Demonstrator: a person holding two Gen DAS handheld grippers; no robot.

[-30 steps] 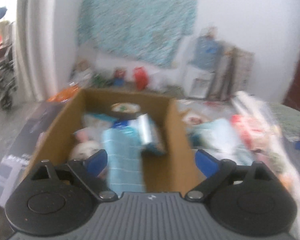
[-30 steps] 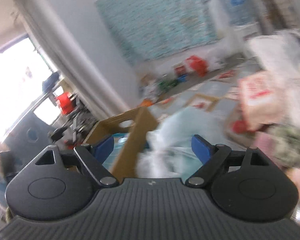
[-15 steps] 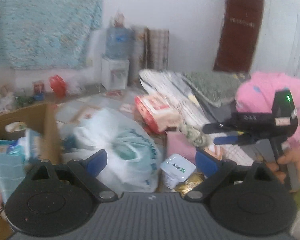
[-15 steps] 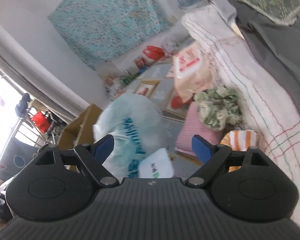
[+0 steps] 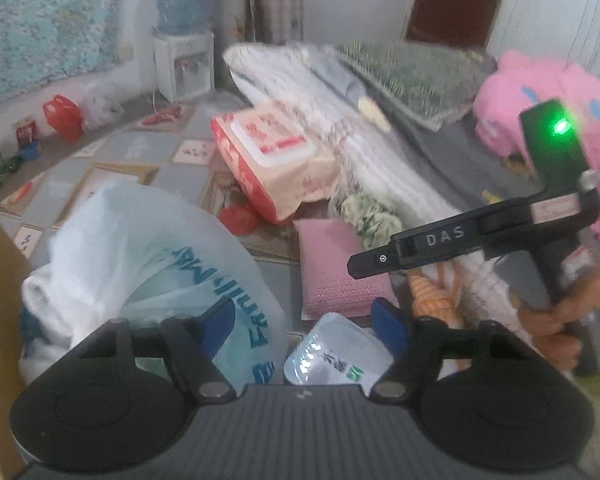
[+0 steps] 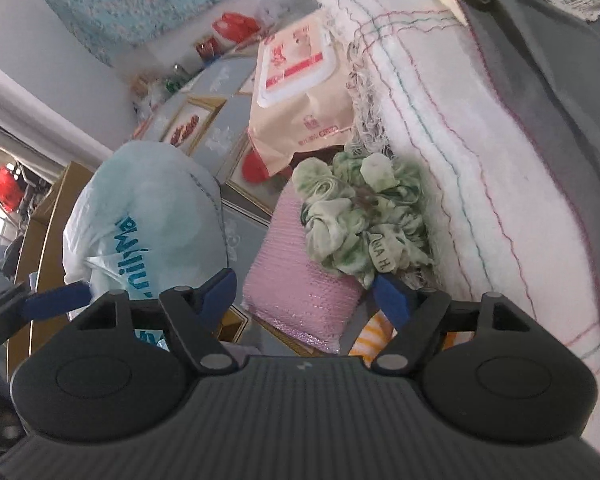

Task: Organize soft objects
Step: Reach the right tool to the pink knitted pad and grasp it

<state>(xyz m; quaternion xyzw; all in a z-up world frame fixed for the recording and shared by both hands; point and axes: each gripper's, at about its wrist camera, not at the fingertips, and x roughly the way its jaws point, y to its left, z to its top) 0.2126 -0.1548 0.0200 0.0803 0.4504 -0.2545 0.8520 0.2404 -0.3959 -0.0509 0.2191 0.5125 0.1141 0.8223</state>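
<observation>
Both wrist views angle down, close over floor clutter. Shared: pink sponge point(image 5: 336, 264) point(image 6: 300, 280), white plastic bag point(image 5: 140, 248) point(image 6: 148, 216), wipes pack point(image 5: 276, 156) point(image 6: 300, 92). Left view faces right.

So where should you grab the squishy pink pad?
Probably by the pink pad's near short edge, coming from above and in front. It lies flat, the green scrunchie covers its far end, and the right hand-held gripper's closing jaws already straddle that bare end.

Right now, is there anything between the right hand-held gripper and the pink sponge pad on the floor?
Nothing visible blocks it. The right hand-held gripper, its jaws closing and empty, points straight at the pink sponge pad. Only the green scrunchie bundle rests on the pad's far end.
</observation>
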